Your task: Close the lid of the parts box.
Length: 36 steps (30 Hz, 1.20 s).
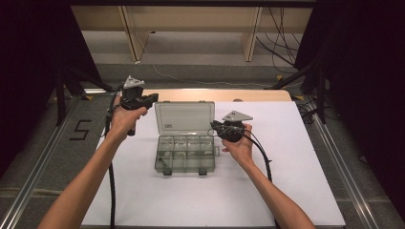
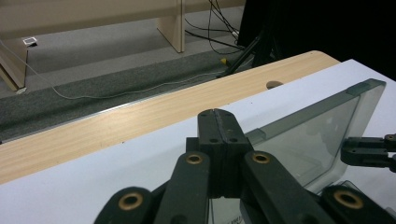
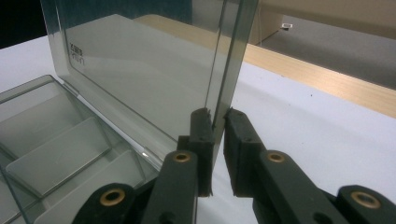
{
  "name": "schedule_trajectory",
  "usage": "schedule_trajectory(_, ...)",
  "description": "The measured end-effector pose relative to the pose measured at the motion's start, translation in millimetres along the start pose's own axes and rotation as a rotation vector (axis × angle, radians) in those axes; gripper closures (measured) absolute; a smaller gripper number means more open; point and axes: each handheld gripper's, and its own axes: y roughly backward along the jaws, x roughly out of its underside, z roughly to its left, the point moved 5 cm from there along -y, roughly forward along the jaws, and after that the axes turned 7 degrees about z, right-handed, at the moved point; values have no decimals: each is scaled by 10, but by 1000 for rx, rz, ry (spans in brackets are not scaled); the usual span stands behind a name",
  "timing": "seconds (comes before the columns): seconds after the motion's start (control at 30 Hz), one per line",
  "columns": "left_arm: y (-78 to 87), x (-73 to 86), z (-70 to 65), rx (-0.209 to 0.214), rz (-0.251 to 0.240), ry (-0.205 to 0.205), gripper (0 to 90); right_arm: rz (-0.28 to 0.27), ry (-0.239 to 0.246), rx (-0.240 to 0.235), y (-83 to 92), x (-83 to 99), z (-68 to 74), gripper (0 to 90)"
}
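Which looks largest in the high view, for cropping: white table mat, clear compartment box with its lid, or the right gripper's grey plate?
1. White table mat, by far the largest.
2. Clear compartment box with its raised lid.
3. Grey three-cornered plate on the right gripper, smallest, though it sits somewhat nearer the camera.

Even overhead light falls on the white table (image 1: 286, 143), which reads bright, while black curtains at both sides of the high view sink into near darkness. Shadows under the forearms are soft and faint. The clear lid (image 3: 140, 70) carries pale reflections. In both gripper views the near jaws look slightly soft.
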Motion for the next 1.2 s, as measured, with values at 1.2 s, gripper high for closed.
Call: schedule_trajectory(1.2,-242,69,-44,22,99,-1,896,19,-5,-9,50,-3,25,782)
